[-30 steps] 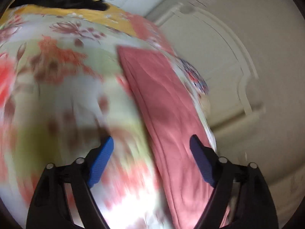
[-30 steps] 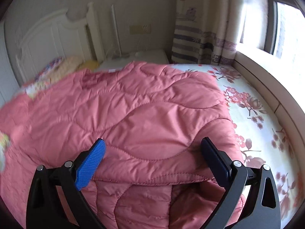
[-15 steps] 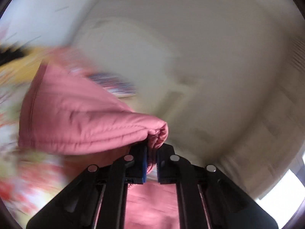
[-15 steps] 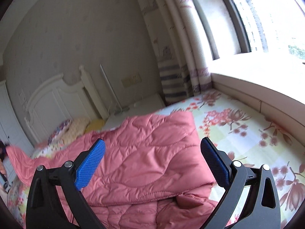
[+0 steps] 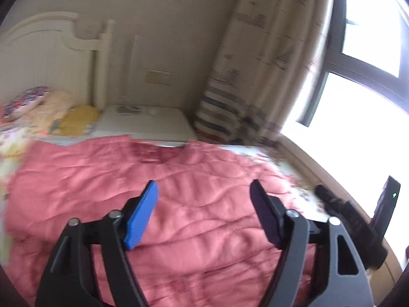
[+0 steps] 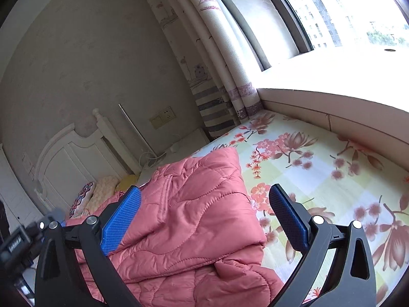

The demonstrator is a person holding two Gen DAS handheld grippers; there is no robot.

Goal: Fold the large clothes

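Across the bed [image 6: 319, 158] with its floral sheet, the pink quilted jacket [image 6: 199, 220] now lies doubled over on itself. Half a second ago my left tool [image 5: 204, 215] was clamped on a bunched edge of it; now its jaws are opening, nothing between them, hanging above the jacket. So I judge that fold laid down. My right tool [image 6: 204, 220] stands wide and empty over the near folded edge, free for the next fold.

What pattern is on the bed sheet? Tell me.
Pink-red flowers on pale green-and-white checks on the bed sheet, clearest in the right wrist view.
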